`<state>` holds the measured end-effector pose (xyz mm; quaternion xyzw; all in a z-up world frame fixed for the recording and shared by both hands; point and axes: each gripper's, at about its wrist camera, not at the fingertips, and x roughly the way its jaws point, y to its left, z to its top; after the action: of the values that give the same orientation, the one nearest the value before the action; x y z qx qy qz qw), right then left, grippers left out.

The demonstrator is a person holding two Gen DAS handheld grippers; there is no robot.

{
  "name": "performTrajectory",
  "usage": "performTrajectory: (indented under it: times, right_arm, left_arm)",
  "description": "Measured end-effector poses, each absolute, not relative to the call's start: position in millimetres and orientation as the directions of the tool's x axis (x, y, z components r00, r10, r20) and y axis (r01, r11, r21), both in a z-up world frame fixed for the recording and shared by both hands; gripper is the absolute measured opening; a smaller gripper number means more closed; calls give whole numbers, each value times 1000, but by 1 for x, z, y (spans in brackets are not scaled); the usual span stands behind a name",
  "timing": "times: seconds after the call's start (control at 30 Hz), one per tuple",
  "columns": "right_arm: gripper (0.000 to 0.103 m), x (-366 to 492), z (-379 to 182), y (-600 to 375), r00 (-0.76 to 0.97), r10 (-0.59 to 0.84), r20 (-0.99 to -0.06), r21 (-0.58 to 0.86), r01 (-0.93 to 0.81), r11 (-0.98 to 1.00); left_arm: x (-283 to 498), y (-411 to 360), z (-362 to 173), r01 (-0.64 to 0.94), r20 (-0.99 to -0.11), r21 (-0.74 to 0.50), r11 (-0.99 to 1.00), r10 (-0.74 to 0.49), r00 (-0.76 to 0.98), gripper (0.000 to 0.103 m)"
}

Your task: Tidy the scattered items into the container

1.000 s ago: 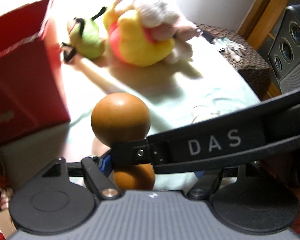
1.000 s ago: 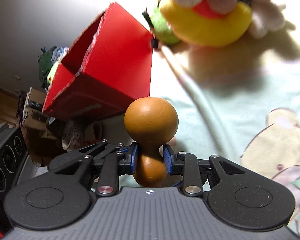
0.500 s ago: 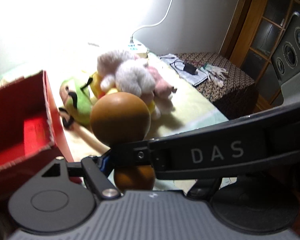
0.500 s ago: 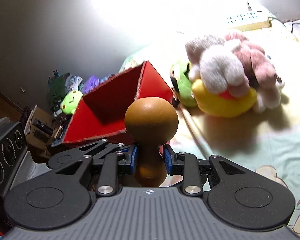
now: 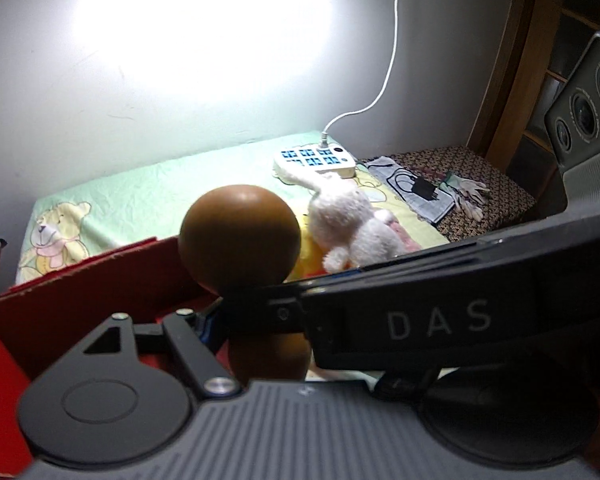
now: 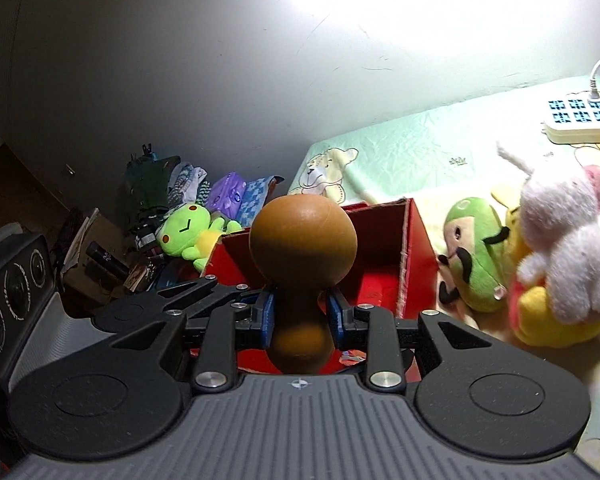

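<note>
**Wooden piece lifted and brought to the box mouth**

The bed [image 6: 420, 148], under a mint-green sheet printed with bears, carries everything. A second ago both wrist views looked down onto that sheet. Now they have risen and tipped up, so the wall and the far edge of the bed fill the upper half.

The red cardboard box [image 6: 416, 248] stands at the bed's left edge. Before, it showed mostly its outer side. Now its open top faces the right wrist camera and the red floor inside is visible, with no toys to be seen on the part in view.

Just right of the box the plush toys lie in a heap, not yet tidied: a yellow plush [image 6: 556, 312], a white rabbit [image 6: 560, 220] on top of it, and a green moustached plush [image 6: 474, 252] nearest the box.

The right gripper [image 6: 300, 316] is clamped on the narrow waist of a brown wooden dumbbell-shaped piece [image 6: 302, 240], a blue pad pressed on each side. The left gripper [image 5: 260, 332] reaches in at the same waist, but the right gripper's black arm hides one of its fingers, so I cannot tell whether it grips.

The piece now hangs in front of the box opening rather than over bare sheet. The carry looks nearly done. What seems left is to move it over the rim, lower it and let go.
</note>
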<state>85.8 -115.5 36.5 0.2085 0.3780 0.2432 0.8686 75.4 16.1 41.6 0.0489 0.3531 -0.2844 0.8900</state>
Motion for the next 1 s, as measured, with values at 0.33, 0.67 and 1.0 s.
performTrajectory:
  times: [0.33, 0.67, 1.0]
  right_arm:
    - [31, 152, 9, -48, 498, 621, -605, 586, -248, 771]
    - [31, 201, -54, -23, 299, 620, -725, 620, -108, 777]
    - [29, 206, -77, -26, 255, 570, -781, 581, -39, 813]
  left_arm:
    - [140, 85, 25, 465, -730, -123, 876, -398, 556, 74]
    - [195, 109, -46, 384, -849, -254, 888, -394, 351, 74]
    - [222, 100, -88, 361, -917, -304, 882, -374, 139, 73]
